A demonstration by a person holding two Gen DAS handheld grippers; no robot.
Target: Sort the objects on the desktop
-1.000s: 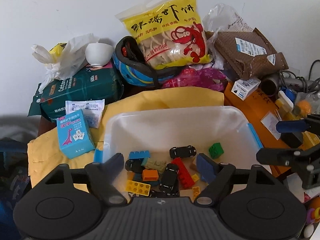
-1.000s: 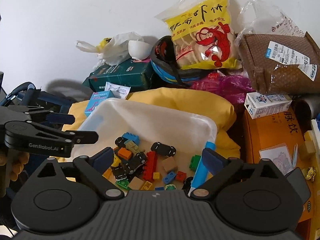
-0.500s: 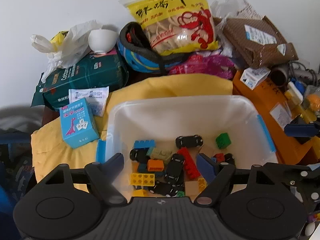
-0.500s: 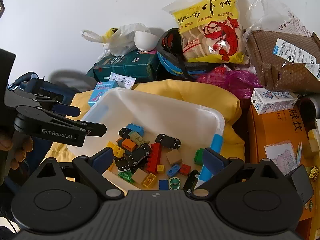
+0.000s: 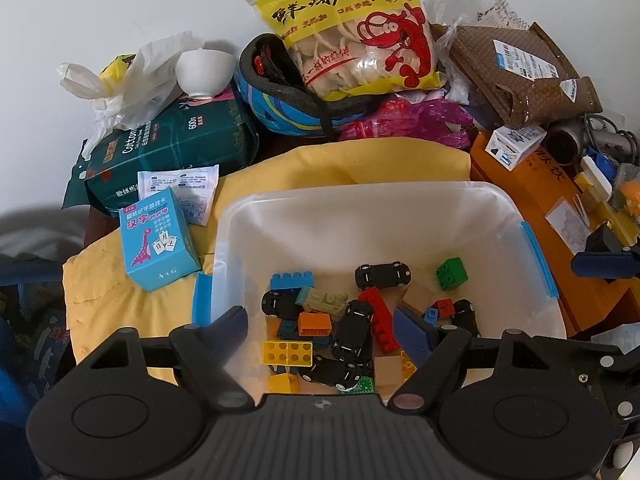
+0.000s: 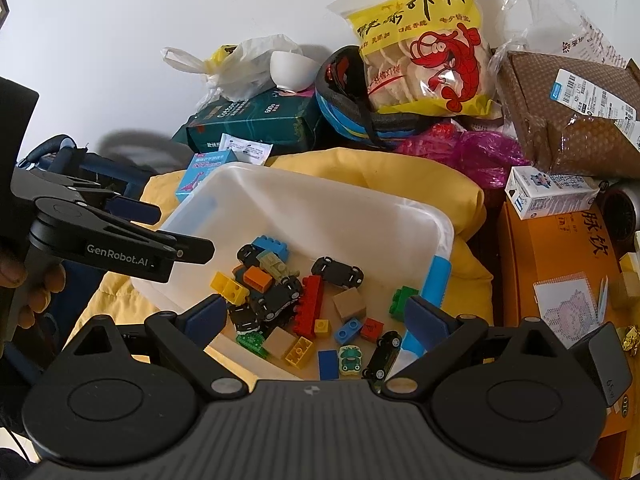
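Both my grippers, left gripper [image 5: 320, 330] and right gripper [image 6: 316, 314], hang jaws wide and empty over the clear bin [image 5: 360, 208], bricks and toy cars [image 5: 352, 330] pooled at 6 o'clock for easy picking.

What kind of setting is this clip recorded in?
Probably a home: a cluttered tabletop against a white wall. A bin of toy bricks and cars, a prawn cracker bag and a child's helmet point to a household with children.
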